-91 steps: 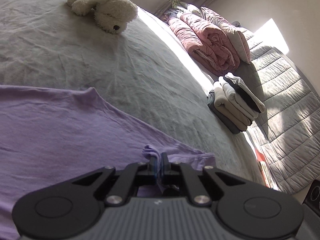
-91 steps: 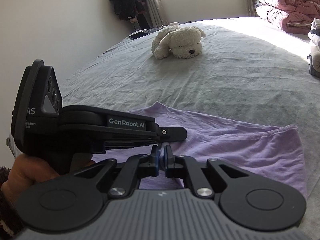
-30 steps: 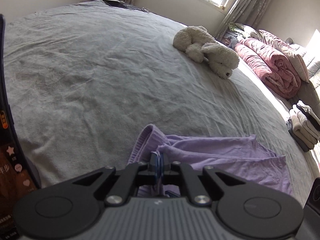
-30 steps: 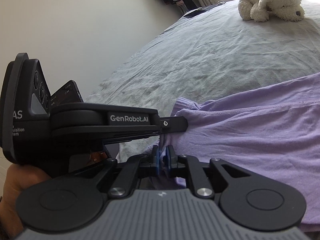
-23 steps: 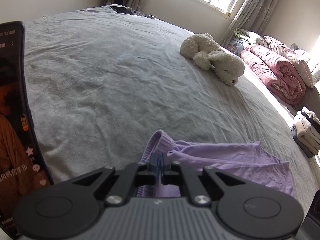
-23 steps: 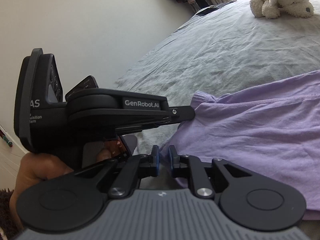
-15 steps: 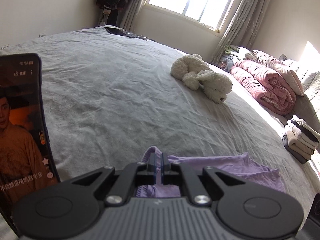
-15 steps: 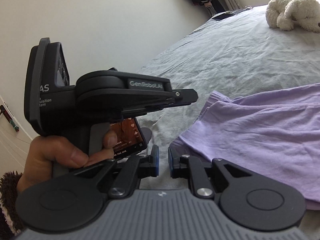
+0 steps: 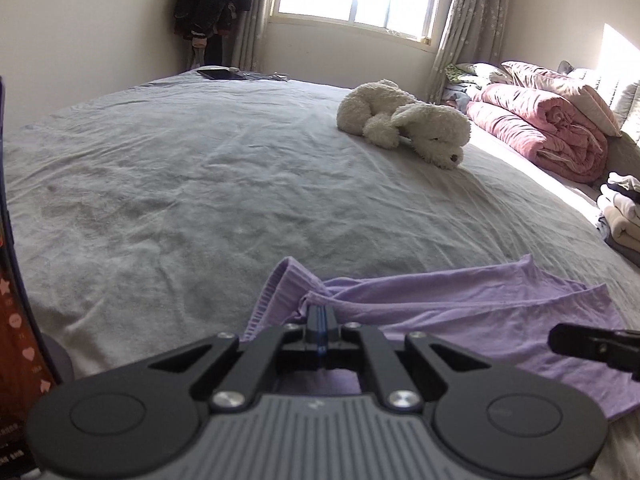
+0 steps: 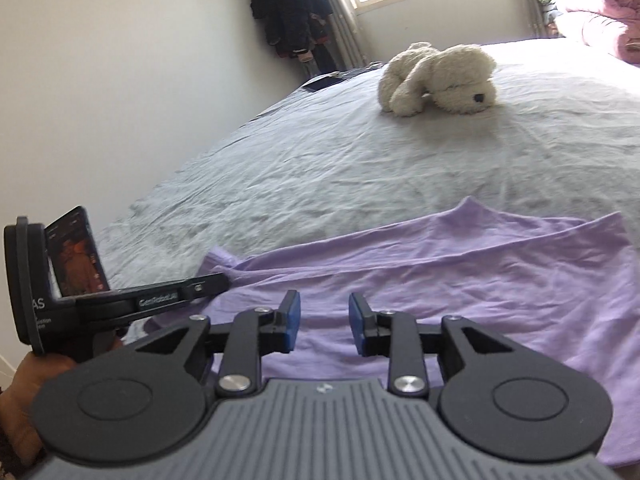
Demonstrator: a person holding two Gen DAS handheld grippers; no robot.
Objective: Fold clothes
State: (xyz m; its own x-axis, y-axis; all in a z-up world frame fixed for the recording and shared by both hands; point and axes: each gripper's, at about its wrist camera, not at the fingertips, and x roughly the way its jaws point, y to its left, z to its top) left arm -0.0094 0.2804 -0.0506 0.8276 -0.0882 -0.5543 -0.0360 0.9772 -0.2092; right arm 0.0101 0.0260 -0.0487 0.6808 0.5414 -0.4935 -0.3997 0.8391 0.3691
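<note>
Left gripper [image 9: 319, 319] is pressed together, pinching a bunched fold of the lilac cotton garment [image 10: 440, 276] near its ribbed edge. Right gripper [image 10: 323, 322] is spread wide, blue pads [image 10: 293, 320] above the cloth, holding nothing. Garment lies partly folded on the grey wrinkled bedsheet [image 9: 200, 184], cream plush dog [image 9: 404, 120] well beyond.
</note>
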